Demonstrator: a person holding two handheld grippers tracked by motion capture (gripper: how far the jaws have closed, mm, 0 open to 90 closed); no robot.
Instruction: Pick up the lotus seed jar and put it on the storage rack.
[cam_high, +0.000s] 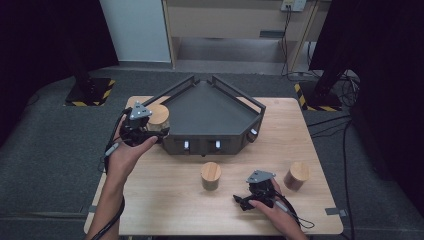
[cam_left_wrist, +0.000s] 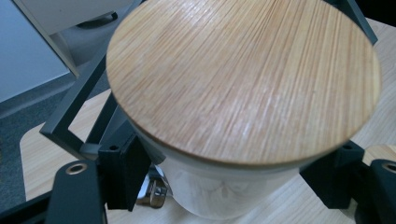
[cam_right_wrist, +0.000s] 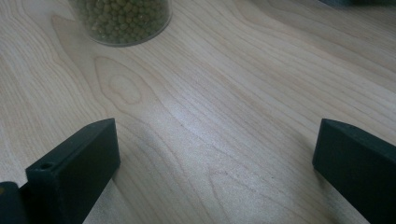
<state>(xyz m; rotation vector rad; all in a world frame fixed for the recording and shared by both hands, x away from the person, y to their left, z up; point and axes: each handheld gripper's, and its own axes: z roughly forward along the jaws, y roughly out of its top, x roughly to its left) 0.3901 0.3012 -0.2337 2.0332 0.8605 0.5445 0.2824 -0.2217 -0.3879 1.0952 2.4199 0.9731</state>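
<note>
— Presently, what is held?
— A wooden-lidded jar (cam_left_wrist: 233, 116) is clamped upright between the left gripper's (cam_high: 142, 127) jaws, beside the dark tray's (cam_high: 210, 112) left rail; the tray lies rightward. The right gripper (cam_high: 255, 192) is rested wide open, nothing gripped.

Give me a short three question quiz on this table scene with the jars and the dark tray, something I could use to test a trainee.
1. True or false: the left gripper holds a jar with a wooden lid.
2. How many lidded jars stand on the table free of any gripper?
3. Multiple choice: the jaws of the right gripper are A) shut on a jar, B) open over bare wood, C) inside the dark tray.

Key
1. True: its jaws press on the jar's sides, at the tray's left corner.
2. Two: the middle jar and the right jar.
3. B.
</note>
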